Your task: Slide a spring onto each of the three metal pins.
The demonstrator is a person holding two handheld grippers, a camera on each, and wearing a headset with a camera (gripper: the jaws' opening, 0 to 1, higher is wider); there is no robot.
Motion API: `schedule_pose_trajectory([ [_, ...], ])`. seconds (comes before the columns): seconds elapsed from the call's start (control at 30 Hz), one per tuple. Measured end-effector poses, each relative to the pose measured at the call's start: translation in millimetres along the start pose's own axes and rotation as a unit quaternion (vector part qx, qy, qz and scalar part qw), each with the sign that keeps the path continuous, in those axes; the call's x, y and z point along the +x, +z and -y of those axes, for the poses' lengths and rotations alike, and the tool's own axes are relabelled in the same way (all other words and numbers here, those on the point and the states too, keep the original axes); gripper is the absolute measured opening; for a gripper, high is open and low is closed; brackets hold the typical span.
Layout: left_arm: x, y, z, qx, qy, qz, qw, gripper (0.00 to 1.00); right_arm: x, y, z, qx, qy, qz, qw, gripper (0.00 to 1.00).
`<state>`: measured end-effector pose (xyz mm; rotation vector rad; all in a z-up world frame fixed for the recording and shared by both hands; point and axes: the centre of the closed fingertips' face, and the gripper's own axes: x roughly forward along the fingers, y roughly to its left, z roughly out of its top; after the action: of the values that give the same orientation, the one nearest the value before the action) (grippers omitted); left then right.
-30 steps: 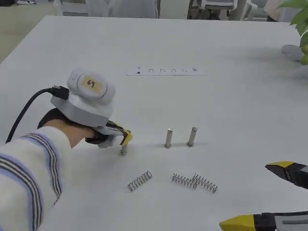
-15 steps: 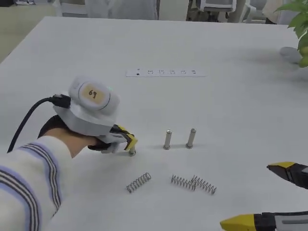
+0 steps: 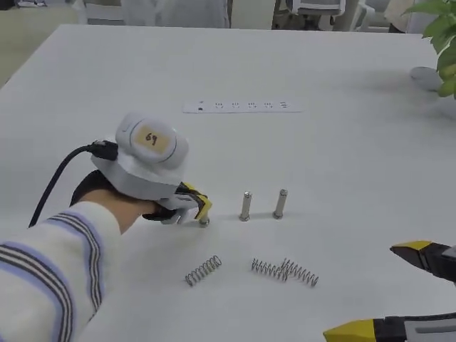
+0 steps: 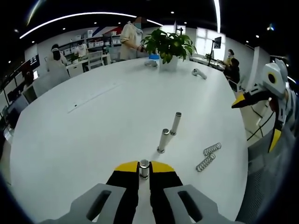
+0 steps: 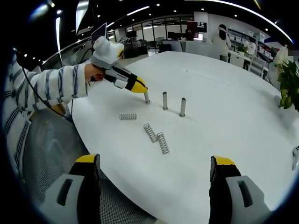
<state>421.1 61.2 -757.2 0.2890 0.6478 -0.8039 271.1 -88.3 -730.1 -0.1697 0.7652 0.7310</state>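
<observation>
Two jaws of the right gripper (image 3: 360,291) are standing wide apart nearest the person, holding nothing, and the springs are lying on the white table (image 3: 342,157) just beyond them. A pair of springs (image 3: 285,269) is lying directly ahead of those parted jaws, end overlapping end, possibly hooked together. A single spring (image 3: 203,271) is lying off to their left, just short of the left gripper (image 3: 203,210).

That left gripper is pinching shut on the gripped pin (image 3: 204,221), whose top is poking up between its yellow jaws in the left gripper view (image 4: 144,167). The pin is looking upright, its foot seemingly on the table. Just beyond it, on the side towards the right gripper, two free pins (image 3: 262,205) are standing upright, apart from each other, all three roughly in a row. None is wearing a spring, so I am judging the task barely begun and this step to be steadying the first pin.

To do it well, the left jaws are needing to sit lower on the shaft or let go gently, since they are crowding the top where a spring must enter. Taking the single spring first is looking wiser than the joined pair. I am advising a light grip near one end, with the coil's open mouth lined up over the pin.
</observation>
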Motion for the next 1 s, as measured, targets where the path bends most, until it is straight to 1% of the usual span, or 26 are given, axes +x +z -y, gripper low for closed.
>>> schedule_pose_trajectory([
  [0.1, 2.3, 2.7, -0.8, 0.004, 0.004, 0.002, 1.0, 0.0, 0.1, -0.5, 0.1, 0.003, 0.001, -0.001, 1.0, 0.97],
  [0.17, 4.0, 2.9, -1.7, 0.002, 0.006, 0.001, 1.0, 0.0, 0.1, -0.9, 0.2, 0.005, 0.002, -0.001, 1.0, 0.97],
  [0.27, 6.8, 0.2, -2.9, -0.003, 0.006, -0.002, 1.0, 0.0, -0.3, -1.8, 0.9, 0.007, 0.002, -0.001, 1.0, 0.97],
  [0.37, 7.1, -3.0, -3.6, 0.008, 0.01, -0.007, 0.9999, 0.0, -0.8, -2.6, 2.0, 0.007, 0.0, -0.002, 1.0, 0.97],
  [0.4, 6.1, -4.4, -2.3, 0.01, 0.011, -0.008, 0.9999, 0.0, -0.7, -3.0, 1.8, 0.008, 0.001, -0.002, 1.0, 0.97],
  [0.43, 5.6, -3.0, -1.9, 0.012, 0.01, -0.003, 0.9999, 0.0, -0.6, -3.9, 0.9, 0.01, 0.004, -0.003, 0.9999, 0.96],
  [0.57, 4.8, -2.8, -2.4, 0.006, 0.009, 0.003, 0.9999, 0.0, -0.5, -5.3, 0.1, 0.012, 0.005, -0.003, 0.9999, 0.96],
  [0.7, 4.8, -2.7, -2.6, 0.006, 0.007, 0.005, 0.9999, 0.0, 0.7, -5.9, 0.9, 0.015, 0.004, -0.002, 0.9999, 0.96],
  [0.87, 6.7, -2.0, -3.8, 0.007, 0.005, 0.01, 0.9999, 0.0, 0.6, -4.0, -2.3, 0.018, 0.01, 0.004, 0.9998, 0.96],
  [0.93, 7.0, -1.6, -3.3, 0.012, 0.005, 0.01, 0.9999, 0.0, 0.4, -4.7, -2.1, 0.017, 0.009, 0.003, 0.9998, 0.96],
  [1.0, 7.4, -1.3, -2.9, 0.026, 0.006, 0.011, 0.9996, 0.0, 0.0, -5.5, -2.3, 0.018, 0.009, 0.001, 0.9998, 0.96],
])
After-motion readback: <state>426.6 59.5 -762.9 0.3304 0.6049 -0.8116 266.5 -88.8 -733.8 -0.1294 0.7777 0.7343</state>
